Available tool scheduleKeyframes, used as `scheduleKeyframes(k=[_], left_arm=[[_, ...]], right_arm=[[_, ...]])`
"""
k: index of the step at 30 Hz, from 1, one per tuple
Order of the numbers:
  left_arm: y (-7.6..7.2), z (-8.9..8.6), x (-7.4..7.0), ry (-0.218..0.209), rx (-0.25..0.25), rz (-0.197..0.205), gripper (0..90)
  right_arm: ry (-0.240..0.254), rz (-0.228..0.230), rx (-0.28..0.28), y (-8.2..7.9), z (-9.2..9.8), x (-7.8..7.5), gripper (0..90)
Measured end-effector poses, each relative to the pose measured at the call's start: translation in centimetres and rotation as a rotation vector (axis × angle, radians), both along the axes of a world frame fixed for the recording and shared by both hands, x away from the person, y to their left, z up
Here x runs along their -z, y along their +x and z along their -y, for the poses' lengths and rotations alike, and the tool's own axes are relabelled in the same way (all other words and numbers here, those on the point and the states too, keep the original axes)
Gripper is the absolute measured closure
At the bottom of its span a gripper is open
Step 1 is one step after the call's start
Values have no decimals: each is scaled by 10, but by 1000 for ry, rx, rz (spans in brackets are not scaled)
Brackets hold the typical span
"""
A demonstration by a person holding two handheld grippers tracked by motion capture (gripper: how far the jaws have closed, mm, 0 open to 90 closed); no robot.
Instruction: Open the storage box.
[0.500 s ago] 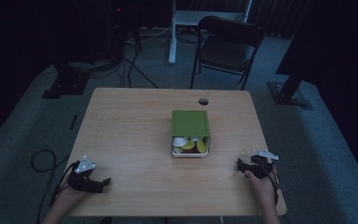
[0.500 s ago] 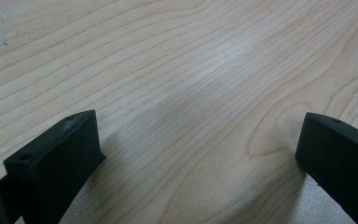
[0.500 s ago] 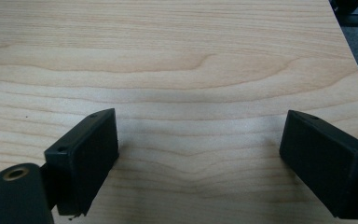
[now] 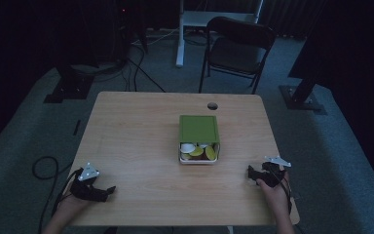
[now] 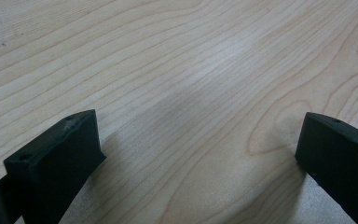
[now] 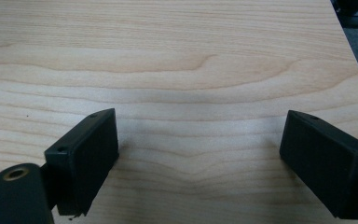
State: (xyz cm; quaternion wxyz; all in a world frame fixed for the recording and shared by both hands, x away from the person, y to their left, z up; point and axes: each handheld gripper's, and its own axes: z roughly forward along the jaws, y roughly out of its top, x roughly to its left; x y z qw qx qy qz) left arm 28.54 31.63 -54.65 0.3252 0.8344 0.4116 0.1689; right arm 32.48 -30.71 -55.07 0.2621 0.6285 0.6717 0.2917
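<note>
1. Nothing is in hand so far: the green box [image 4: 198, 132] sits untouched near the middle of the table [image 4: 136, 141], and neither tool has reached it.
2. The left gripper [image 4: 108, 190] rests on the table well to the near-left of the box, jaws spread wide with bare wood between them.
3. The right gripper [image 4: 250, 172] sits near the table's front edge, to the near-right of the box, jaws likewise wide apart and holding nothing.
4. What remains, as I judge it, is the whole job: approach the box, then deal with its lid or contents.
5. The box is square and shallow, with pale walls and a flat matte green lid slid back, leaving its near strip open.
6. In that gap lie rounded pieces [image 4: 197, 151], white and yellow; what they are made of is too small to tell.
7. The table is light wood with flowing grain and rounded corners, and a small round hole [image 4: 212, 106] lies beyond the box.
</note>
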Motion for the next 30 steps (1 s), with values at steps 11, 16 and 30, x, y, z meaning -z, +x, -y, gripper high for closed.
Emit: scheduleKeyframes(k=[11, 16, 30], left_arm=[[0, -1, 0, -1, 6, 1, 0], [0, -1, 0, -1, 6, 1, 0], [0, -1, 0, -1, 6, 1, 0]], right_arm=[[-1, 0, -32, -2, -6, 0, 111], [-3, 0, -54, 0, -15, 0, 112], [-78, 71, -180, -8, -47, -13, 114]])
